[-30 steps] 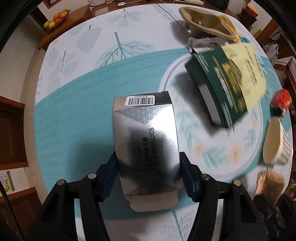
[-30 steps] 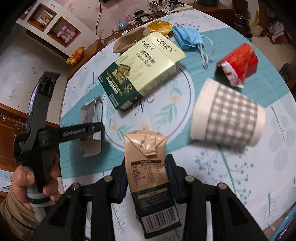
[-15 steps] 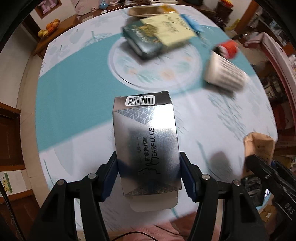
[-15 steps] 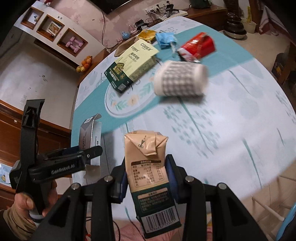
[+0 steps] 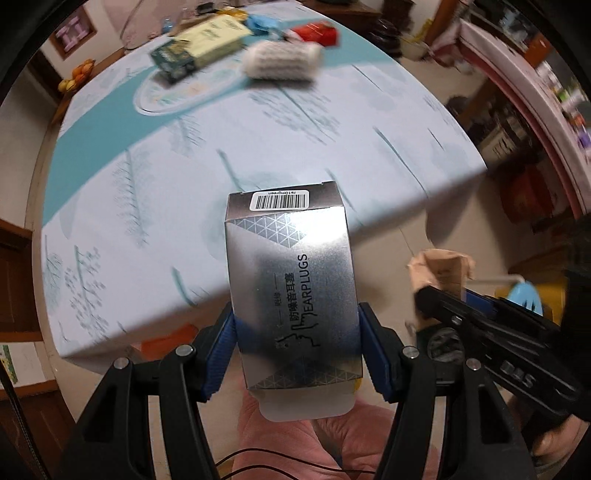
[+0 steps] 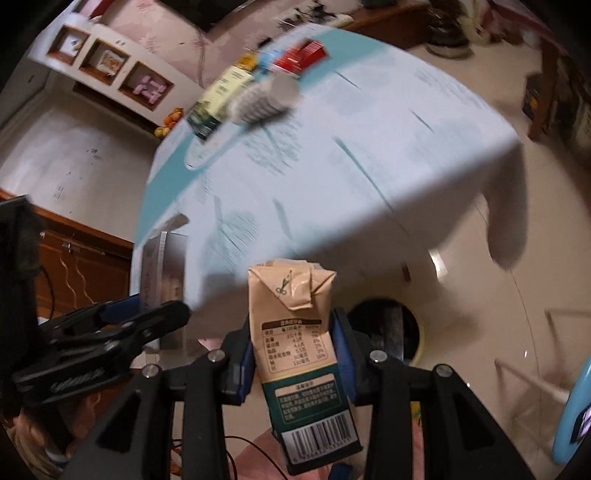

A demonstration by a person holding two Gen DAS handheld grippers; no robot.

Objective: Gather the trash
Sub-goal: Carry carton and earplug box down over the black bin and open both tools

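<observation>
My left gripper (image 5: 295,347) is shut on a silver earplugs box (image 5: 291,291), held off the table's near edge. My right gripper (image 6: 295,343) is shut on a tan and green drink carton (image 6: 299,339), also held off the table edge, above the floor. The carton (image 5: 441,269) and right gripper show at the right of the left wrist view; the silver box (image 6: 164,273) and left gripper show at the left of the right wrist view. On the table far back lie a checked paper cup (image 5: 280,61), a green and yellow box (image 5: 199,50) and a red wrapper (image 5: 317,33).
The round table (image 5: 258,129) has a pale leaf-print cloth with a teal band. A dark round bin opening (image 6: 388,328) shows on the floor behind the carton. A blue stool (image 5: 524,295) stands at the right. A blue mask (image 5: 264,22) lies at the table's far side.
Both grippers have pulled back from the table with their items, past its near edge. The table's trash now looks farther away, and floor and bin have come into view.
</observation>
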